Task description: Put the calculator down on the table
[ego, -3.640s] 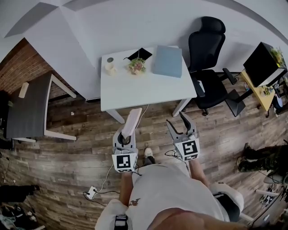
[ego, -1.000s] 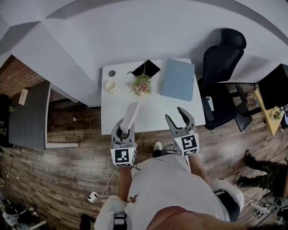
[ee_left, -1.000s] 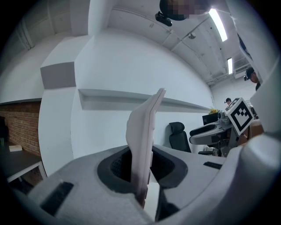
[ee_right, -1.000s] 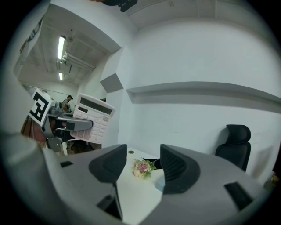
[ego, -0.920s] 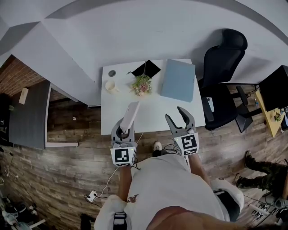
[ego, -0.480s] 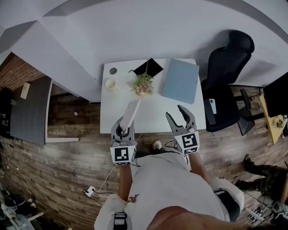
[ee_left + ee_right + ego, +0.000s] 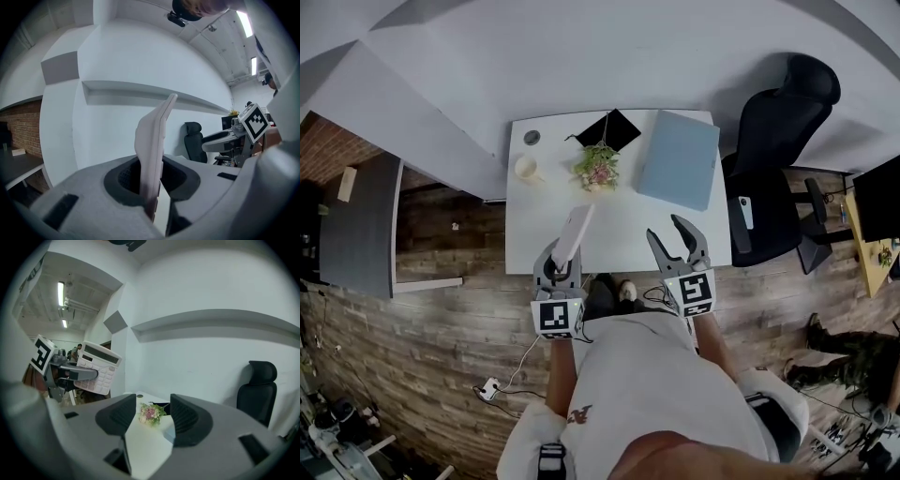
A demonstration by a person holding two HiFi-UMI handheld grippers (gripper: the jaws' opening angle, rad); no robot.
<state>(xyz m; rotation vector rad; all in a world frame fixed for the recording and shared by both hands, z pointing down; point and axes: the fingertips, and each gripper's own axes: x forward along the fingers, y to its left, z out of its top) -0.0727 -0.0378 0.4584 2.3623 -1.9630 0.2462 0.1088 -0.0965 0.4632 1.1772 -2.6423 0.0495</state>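
Note:
A pale pink-white calculator (image 7: pixel 574 234) stands on edge in my left gripper (image 7: pixel 559 263), whose jaws are shut on its lower end, above the near left part of the white table (image 7: pixel 534 234). In the left gripper view the calculator (image 7: pixel 153 154) rises edge-on from between the pads. The right gripper view shows its keys and display, the calculator (image 7: pixel 98 368) held at the left. My right gripper (image 7: pixel 676 239) hangs open over the table's near right edge with nothing between its jaws; only the table and flowers show past the right gripper (image 7: pixel 149 417).
On the table stand a small flower bunch (image 7: pixel 596 169), a cup (image 7: pixel 525 168), a black card (image 7: pixel 609 129), a small round thing (image 7: pixel 531 138) and a light blue folder (image 7: pixel 680 159). A black office chair (image 7: pixel 769 159) is right of it. A dark desk (image 7: pixel 352 225) stands left.
The table has come nearer in the head view; both grippers now reach over its near edge. The calculator stays clamped in the left gripper.

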